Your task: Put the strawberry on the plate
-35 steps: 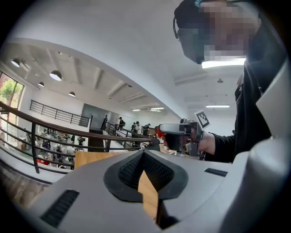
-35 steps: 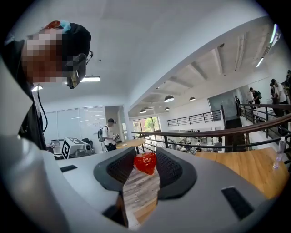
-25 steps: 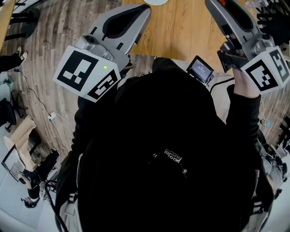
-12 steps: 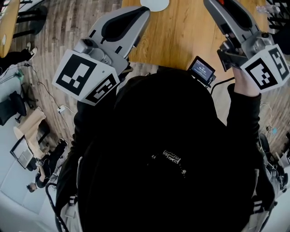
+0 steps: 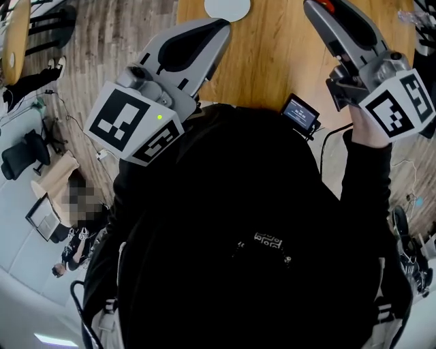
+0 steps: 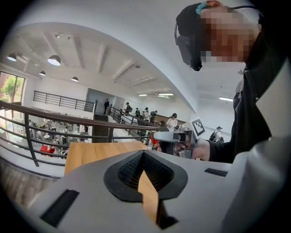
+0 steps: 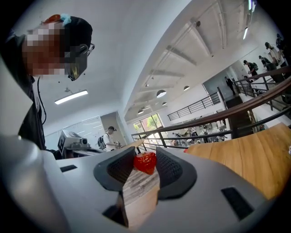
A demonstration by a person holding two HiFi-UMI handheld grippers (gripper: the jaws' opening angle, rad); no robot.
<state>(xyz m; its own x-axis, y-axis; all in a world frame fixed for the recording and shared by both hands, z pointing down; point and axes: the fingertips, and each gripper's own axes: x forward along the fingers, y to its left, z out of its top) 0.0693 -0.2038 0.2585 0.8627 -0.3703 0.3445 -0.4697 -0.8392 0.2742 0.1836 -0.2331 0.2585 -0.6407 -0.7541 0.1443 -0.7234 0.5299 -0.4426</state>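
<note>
My right gripper (image 5: 320, 5) reaches over the wooden table (image 5: 272, 54) at the top right of the head view, shut on a red strawberry (image 5: 329, 4). In the right gripper view the strawberry (image 7: 145, 162) sits pinched between the black pads at the tips of the right gripper (image 7: 144, 160). A white plate (image 5: 227, 7) lies on the table, cut off by the top edge. My left gripper (image 5: 219, 27) points toward it from just short, shut and empty. In the left gripper view the left gripper (image 6: 143, 154) has its pads meeting at the tip.
A small black device with a lit screen (image 5: 300, 112) hangs at the table's near edge. My own dark clothing fills the lower head view. Plank floor, chairs and a seated person (image 5: 82, 204) lie to the left. A railing (image 6: 68, 120) runs beyond the table.
Both grippers have moved forward over the table, and more of the white plate shows at the top edge. The right gripper still holds the strawberry.
</note>
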